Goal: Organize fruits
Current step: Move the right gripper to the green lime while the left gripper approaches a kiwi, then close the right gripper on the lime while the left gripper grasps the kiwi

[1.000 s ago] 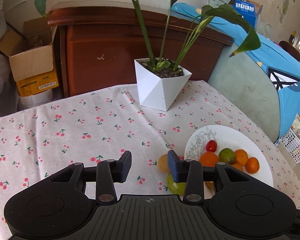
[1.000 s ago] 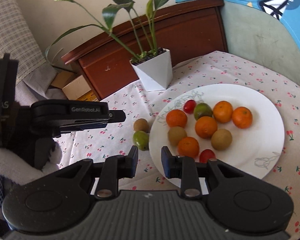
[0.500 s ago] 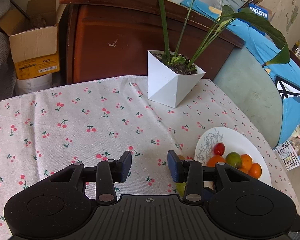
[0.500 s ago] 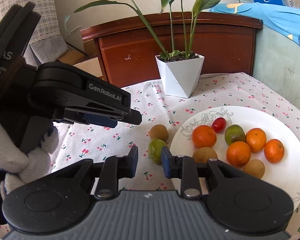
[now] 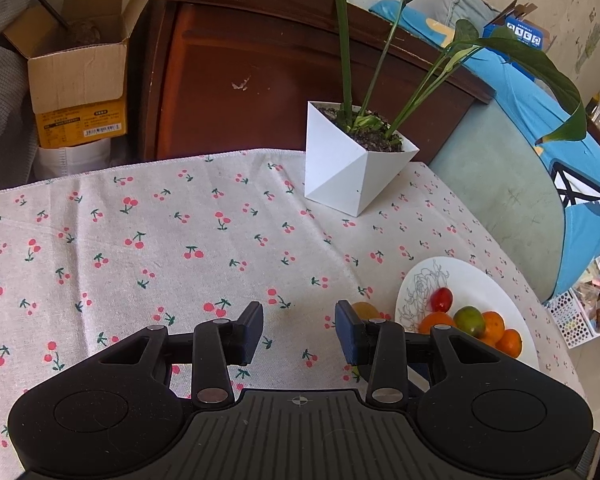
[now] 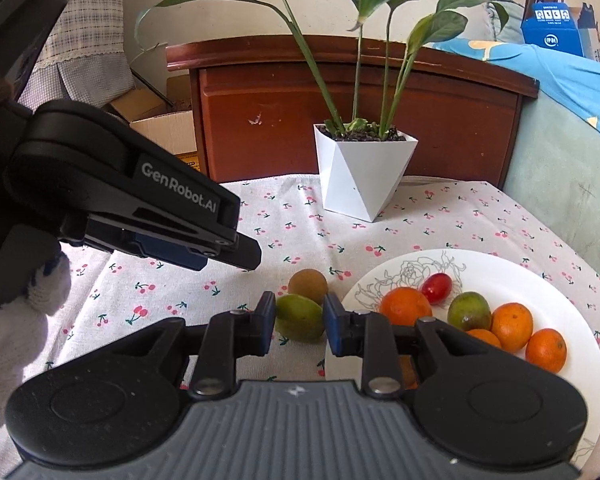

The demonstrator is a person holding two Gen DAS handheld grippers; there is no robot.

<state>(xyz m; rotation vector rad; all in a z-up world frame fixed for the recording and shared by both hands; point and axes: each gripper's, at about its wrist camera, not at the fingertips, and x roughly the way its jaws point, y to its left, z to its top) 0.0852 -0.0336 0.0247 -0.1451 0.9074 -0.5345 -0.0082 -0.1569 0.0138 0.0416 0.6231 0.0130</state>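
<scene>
left gripper [image 5: 299, 330]: mine, fingers spread a little, nothing between them, only cherry-print tablecloth [image 5: 148, 240] showing in the gap; hangs over the cloth, tilted down
right gripper [image 6: 299, 322]: mine, narrow gap, fingers flank the green fruit [image 6: 300, 317]; it sits right in the gap but I can't tell if the pads press on it, it looks to rest on the cloth
green fruit: on the cloth, just off the plate's left rim
brown fruit [image 6: 308, 285]: on the cloth, just behind the green one, touching or nearly; in the left view only its top peeks past my right-side finger
plate [image 6: 512, 280]: white, flower line drawing on the rim, on the right part of the table
on plate: several oranges [image 6: 405, 306], one red cherry tomato [image 6: 436, 283], one green-orange fruit [image 6: 469, 311]; bunched together, some hidden behind my right gripper's body
plant pot [image 6: 363, 176]: white faceted, upright, far side of the table, well apart from the plate
left hand [image 6: 28, 300]: white knit glove on the left gripper's grip, seen in the right view
behind table: dark wood cabinet [image 5: 284, 76], open cardboard box [image 5: 76, 68] on its left
</scene>
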